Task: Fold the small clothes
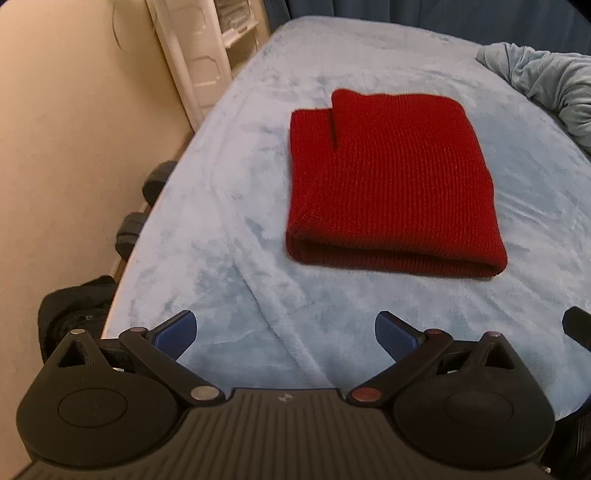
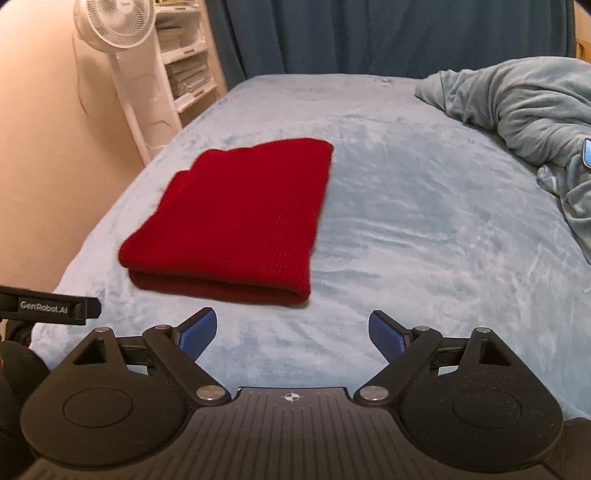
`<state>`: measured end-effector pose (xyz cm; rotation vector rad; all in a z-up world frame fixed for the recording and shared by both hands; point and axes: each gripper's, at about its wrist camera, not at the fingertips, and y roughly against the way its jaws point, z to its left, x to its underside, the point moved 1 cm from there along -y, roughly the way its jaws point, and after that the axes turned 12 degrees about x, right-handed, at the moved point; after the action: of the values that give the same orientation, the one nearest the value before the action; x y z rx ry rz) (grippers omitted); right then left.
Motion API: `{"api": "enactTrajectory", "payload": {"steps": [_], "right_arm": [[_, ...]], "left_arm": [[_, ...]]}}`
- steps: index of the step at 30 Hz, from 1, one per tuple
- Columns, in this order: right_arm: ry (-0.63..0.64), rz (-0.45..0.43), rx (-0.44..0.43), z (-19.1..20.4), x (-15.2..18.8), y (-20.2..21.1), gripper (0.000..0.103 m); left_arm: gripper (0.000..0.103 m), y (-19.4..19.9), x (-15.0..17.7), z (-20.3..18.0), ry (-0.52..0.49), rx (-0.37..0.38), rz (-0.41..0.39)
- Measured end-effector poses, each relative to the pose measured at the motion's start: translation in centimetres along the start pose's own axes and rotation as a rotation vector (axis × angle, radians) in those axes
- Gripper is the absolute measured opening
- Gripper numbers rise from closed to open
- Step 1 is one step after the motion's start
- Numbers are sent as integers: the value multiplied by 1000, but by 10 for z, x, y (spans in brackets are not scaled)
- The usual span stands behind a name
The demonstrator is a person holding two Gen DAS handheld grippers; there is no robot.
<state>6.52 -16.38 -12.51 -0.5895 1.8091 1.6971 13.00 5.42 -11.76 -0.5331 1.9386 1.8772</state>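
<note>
A red knit garment [image 1: 391, 181] lies folded in a neat rectangle on the light blue bed cover [image 1: 240, 240]. It also shows in the right wrist view [image 2: 236, 218], ahead and to the left. My left gripper [image 1: 286, 336] is open and empty, hovering short of the garment's near fold. My right gripper [image 2: 291, 334] is open and empty, just short of the garment's near right corner. The left gripper's body [image 2: 48, 306] shows at the left edge of the right wrist view.
A crumpled grey-blue blanket [image 2: 517, 107] lies at the far right of the bed. A white fan [image 2: 122, 48] and shelves [image 2: 188, 62] stand left of the bed by a beige wall. Dark curtains [image 2: 369, 33] hang behind. Dark objects [image 1: 74, 314] sit on the floor at left.
</note>
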Motion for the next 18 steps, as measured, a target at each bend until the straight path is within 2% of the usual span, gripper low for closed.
{"api": "enactTrajectory", "payload": {"steps": [10, 15, 18], "right_arm": [[23, 57, -14, 6, -17, -39, 90], [-45, 91, -93, -4, -42, -64, 90], [-164, 126, -191, -23, -74, -94, 92]], "left_arm": [[103, -34, -14, 1, 36, 19, 55], [103, -48, -23, 2, 80, 33, 66], [103, -56, -30, 9, 173, 113, 43]]}}
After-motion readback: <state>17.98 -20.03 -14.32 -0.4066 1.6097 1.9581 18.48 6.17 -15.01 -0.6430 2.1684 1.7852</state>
